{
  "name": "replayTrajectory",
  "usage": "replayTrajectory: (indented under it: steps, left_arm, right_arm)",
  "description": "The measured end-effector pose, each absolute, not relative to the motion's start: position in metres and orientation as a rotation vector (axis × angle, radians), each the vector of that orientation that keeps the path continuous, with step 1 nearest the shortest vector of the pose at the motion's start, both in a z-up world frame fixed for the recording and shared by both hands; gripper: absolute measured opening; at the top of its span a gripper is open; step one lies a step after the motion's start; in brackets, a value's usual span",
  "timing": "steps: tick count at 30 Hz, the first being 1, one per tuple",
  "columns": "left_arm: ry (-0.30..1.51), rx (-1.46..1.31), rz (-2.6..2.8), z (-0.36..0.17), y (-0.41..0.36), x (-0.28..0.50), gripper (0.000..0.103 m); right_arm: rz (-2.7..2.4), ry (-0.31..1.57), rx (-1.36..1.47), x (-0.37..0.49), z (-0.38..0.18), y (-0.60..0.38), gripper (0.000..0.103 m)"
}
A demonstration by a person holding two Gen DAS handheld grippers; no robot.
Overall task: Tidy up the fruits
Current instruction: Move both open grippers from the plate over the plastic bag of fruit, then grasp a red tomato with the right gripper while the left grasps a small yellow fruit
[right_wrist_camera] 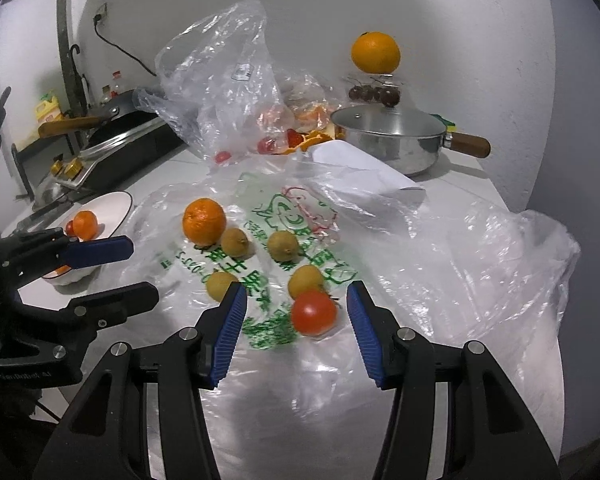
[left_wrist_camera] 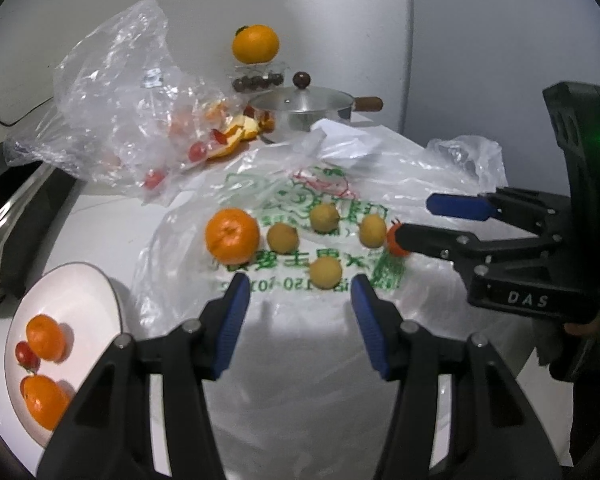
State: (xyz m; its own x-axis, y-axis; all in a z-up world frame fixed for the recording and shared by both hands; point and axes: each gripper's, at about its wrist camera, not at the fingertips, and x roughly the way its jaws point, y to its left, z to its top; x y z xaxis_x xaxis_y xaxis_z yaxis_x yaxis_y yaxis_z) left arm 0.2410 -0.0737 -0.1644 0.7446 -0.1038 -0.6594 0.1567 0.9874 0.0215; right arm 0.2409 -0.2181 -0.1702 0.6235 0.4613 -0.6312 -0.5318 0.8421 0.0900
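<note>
Red and round, the tomato [right_wrist_camera: 313, 312] lies on the printed plastic bag [right_wrist_camera: 276, 216] just ahead of the right gripper [right_wrist_camera: 297, 292], between its released, empty jaws. The left gripper [left_wrist_camera: 297, 287], jaws also released and empty, faces a yellow fruit [left_wrist_camera: 325, 273]. In the left view the right gripper's finger hides most of the tomato. The plate [left_wrist_camera: 76, 292] is cut off at the frame edge.

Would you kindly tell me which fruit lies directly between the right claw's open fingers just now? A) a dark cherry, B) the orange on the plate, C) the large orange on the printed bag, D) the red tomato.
D: the red tomato lies on the printed plastic bag between the right claw's open, untouching fingers.
</note>
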Motion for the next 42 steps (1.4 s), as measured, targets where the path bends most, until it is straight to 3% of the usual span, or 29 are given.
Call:
replayTrajectory:
  steps: [11, 16, 18, 24, 32, 33, 42]
  left_arm:
    - [0.769, 0.081, -0.160, -0.182, -0.089, 0.274, 0.054]
    - [0.804, 0.072, -0.168, -0.190, -0.091, 0.284, 0.054]
    - [0.811, 0.072, -0.171, -0.192, -0.092, 0.286, 0.054]
    - [0.828, 0.068, -0.183, -0.198, -0.092, 0.291, 0.053]
    - [0.840, 0.098, -0.201, -0.202, -0.098, 0.293, 0.038]
    - [0.845, 0.100, -0.203, -0.203, -0.098, 0.293, 0.031]
    - [0.837, 0.093, -0.226, -0.199, -0.099, 0.287, 0.031]
  right_arm:
    - [0.568, 0.762, -0.085, 0.263, -0.181, -0.224, 0.054]
    - [0.593, 0.789, -0.103, 0.266, -0.185, -0.218, 0.046]
    - [0.598, 0.803, -0.117, 0.267, -0.188, -0.214, 0.038]
    - [0.605, 0.832, -0.117, 0.271, -0.192, -0.213, 0.033]
    - [0.605, 0.852, -0.124, 0.272, -0.195, -0.212, 0.031]
    - [0.606, 0.851, -0.125, 0.273, -0.195, -0.211, 0.031]
    - [0.602, 0.820, -0.104, 0.270, -0.191, -0.217, 0.030]
